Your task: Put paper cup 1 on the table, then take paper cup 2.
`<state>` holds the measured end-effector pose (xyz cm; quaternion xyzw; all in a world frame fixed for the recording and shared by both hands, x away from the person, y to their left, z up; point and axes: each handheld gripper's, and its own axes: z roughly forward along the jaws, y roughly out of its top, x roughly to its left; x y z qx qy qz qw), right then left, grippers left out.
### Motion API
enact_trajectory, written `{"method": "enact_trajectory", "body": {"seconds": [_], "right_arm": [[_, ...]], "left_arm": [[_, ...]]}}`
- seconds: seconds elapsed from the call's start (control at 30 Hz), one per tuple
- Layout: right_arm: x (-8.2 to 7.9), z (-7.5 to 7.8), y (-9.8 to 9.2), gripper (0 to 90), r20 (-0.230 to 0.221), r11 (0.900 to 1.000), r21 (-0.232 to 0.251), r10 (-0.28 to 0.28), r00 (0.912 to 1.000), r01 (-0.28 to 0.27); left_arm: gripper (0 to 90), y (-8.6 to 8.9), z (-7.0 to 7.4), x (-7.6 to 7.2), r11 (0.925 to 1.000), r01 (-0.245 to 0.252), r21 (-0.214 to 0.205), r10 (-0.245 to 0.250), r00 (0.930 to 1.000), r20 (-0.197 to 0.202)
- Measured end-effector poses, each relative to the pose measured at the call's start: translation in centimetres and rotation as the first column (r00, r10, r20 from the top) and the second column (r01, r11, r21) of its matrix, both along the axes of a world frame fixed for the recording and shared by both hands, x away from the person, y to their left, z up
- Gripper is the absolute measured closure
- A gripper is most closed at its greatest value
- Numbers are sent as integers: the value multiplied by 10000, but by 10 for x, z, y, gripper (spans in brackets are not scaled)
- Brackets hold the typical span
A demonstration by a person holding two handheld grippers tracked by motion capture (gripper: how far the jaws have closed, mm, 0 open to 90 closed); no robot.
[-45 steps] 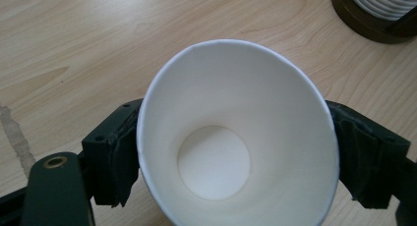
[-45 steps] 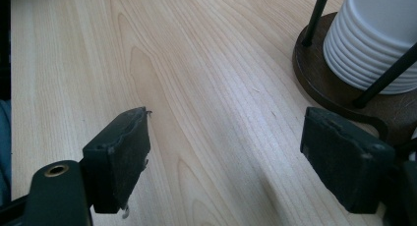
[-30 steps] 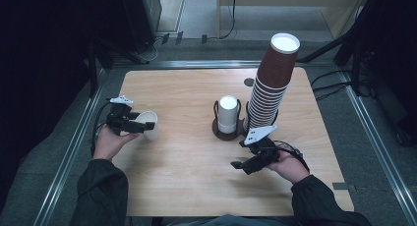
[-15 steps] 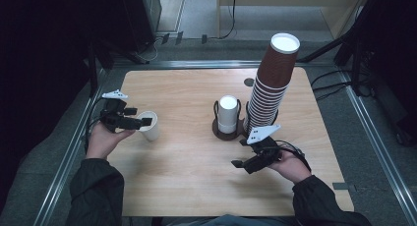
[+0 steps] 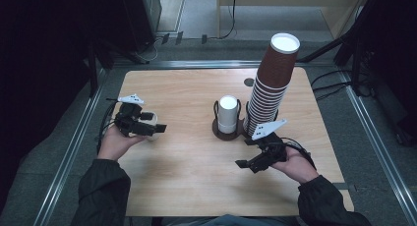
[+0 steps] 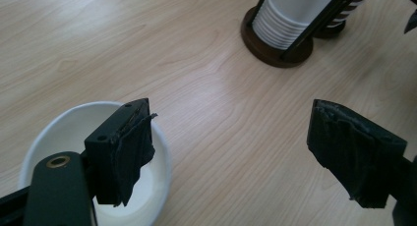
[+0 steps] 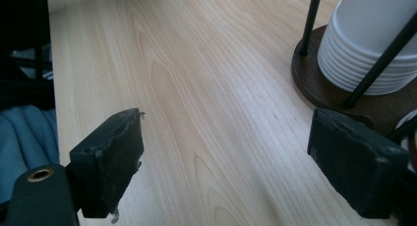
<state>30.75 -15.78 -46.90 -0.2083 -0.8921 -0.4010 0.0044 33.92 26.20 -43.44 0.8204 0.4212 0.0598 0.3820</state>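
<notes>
A single white paper cup stands mouth up on the left part of the wooden table. My left gripper hovers over it. In the left gripper view one jaw hangs over the cup's mouth and the pads press on nothing. Its jaws have just been closing and still stand wide apart. My right gripper is held low at the front right. Its jaws have just been opening, with bare wood between them.
A wire holder with a dark round base carries a stack of white cups at mid-table. A tall leaning stack of brown cups rises just right of it. The holder's base lies close ahead of my right gripper.
My left gripper has shifted toward the table's middle and risen a little, so it now hangs over the white cup. The right hand has stayed in place.
</notes>
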Motion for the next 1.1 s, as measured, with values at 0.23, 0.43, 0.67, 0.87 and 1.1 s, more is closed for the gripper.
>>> {"method": "enact_trajectory", "body": {"seconds": [0.23,0.43,0.67,0.87,1.1], "right_arm": [[-1,3,-7,140,-191,10000,-1,7,9998,-7],[1,7,-12,141,-146,10000,47,-16,9999,17],[5,14,-22,143,-302,9978,499,-423,9986,438],[5,18,-34,202,-402,9976,452,-501,9979,519],[6,28,-52,231,-31,9962,319,-810,9967,811]], "left_arm": [[173,-20,-5,-3,9993,329,167,-328,9994,-103],[173,-31,-5,-7,9982,574,157,-573,9983,-75],[173,-38,-7,-10,9969,777,91,-776,9969,-96],[173,-43,-11,-12,9956,902,246,-899,9959,-132],[179,-51,-13,-16,9940,1049,321,-1052,9944,91]]}}
